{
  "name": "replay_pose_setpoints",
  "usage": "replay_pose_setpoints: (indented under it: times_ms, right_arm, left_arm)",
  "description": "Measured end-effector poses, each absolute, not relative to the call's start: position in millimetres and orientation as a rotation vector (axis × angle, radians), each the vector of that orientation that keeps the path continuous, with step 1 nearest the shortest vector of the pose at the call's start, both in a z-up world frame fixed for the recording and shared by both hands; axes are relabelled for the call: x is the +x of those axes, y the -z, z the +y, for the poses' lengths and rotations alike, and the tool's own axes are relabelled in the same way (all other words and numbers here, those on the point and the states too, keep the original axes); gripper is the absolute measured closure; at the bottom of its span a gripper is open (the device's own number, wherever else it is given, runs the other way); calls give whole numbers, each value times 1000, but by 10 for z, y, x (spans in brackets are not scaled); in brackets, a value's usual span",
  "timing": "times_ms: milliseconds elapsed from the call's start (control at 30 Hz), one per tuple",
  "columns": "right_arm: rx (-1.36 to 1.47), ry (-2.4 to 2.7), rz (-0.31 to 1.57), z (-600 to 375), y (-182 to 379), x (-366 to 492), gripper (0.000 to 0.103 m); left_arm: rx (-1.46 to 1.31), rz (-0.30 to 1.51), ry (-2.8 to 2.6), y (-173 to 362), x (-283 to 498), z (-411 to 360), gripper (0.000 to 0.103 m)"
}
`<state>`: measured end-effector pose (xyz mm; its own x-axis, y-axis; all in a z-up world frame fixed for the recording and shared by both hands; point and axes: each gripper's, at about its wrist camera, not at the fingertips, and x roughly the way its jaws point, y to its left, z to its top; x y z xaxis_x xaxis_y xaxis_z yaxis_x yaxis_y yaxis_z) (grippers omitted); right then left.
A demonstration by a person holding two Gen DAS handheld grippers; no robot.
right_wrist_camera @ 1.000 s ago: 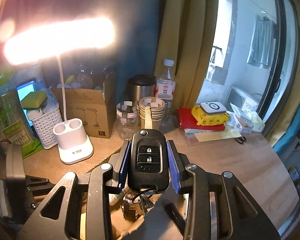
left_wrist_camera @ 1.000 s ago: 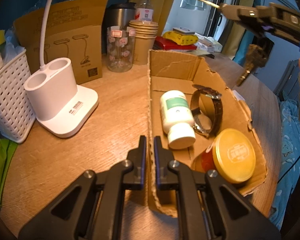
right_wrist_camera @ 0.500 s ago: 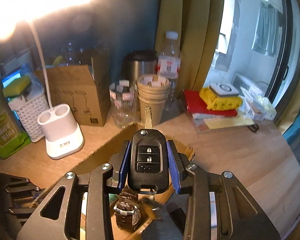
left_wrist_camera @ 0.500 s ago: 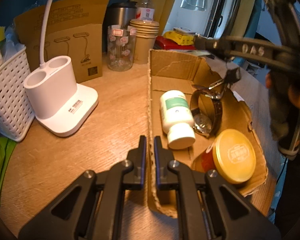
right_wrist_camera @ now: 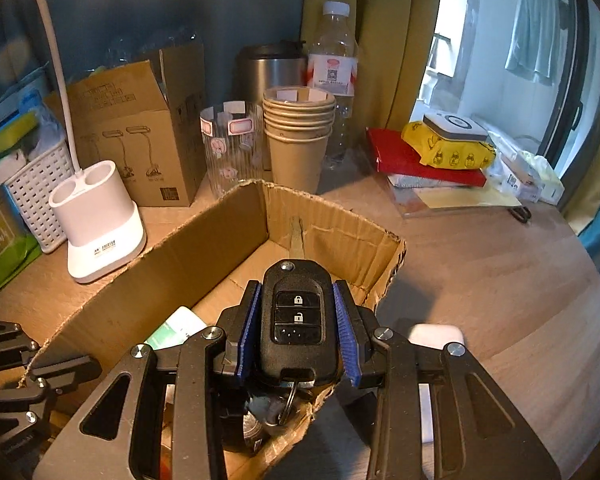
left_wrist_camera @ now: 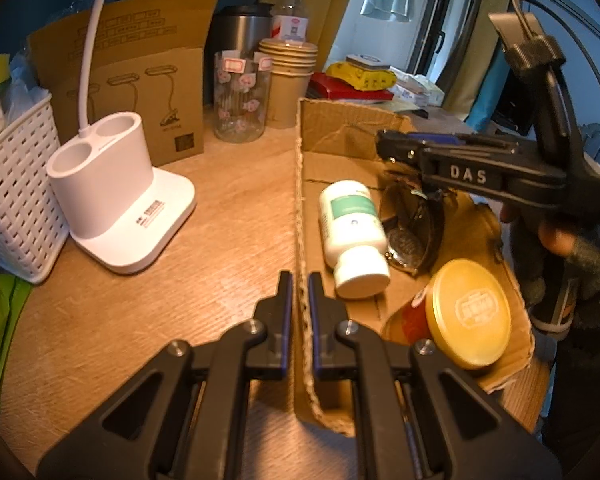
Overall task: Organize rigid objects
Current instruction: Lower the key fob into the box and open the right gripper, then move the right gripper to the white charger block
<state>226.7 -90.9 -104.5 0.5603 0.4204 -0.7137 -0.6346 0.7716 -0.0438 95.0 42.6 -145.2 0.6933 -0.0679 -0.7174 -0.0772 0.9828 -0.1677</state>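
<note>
An open cardboard box [left_wrist_camera: 340, 128] lies on the wooden table. In it are a white pill bottle [left_wrist_camera: 352, 232] on its side, a dark wristwatch [left_wrist_camera: 412, 236] and a jar with a yellow lid [left_wrist_camera: 470, 318]. My left gripper [left_wrist_camera: 300, 296] is shut on the box's near left wall. My right gripper [right_wrist_camera: 297, 312] is shut on a black car key fob [right_wrist_camera: 297, 316], blade forward, with a key ring hanging under it. It hovers over the box [right_wrist_camera: 180, 264], above the watch. In the left wrist view the right gripper [left_wrist_camera: 384, 144] reaches in from the right, held by a hand.
Left of the box stand a white lamp base [left_wrist_camera: 116, 192] and a white basket [left_wrist_camera: 16, 200]. Behind are a lamp carton [left_wrist_camera: 140, 80], a glass [left_wrist_camera: 240, 100], stacked paper cups [left_wrist_camera: 290, 80], a steel flask and a water bottle. A red book and yellow pack [right_wrist_camera: 448, 148] lie back right.
My right gripper has come down with the key fob, from high above the table to just over the box. The left gripper has stayed on the box wall.
</note>
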Motion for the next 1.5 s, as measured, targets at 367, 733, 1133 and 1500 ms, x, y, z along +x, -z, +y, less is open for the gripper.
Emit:
replay_pose_setpoints:
  times_ms: [367,733,1133,1500]
  right_arm:
    - [-282,-632,751,-962,1003,2234,61]
    - [-246,-618,702,-1109,797,2068,51]
    - [-200,-562,638,-1395,548,1915,43]
    - [-172,-500,599,-1700,398,1818,42]
  left_arm:
    - [-186,802,-9,1448,936,417,96]
    - [-179,798,-18,1446,928,417,96]
    - [-174,794,-22,1439,919,414,96]
    - [-173,792,-24,1427,920,420,96]
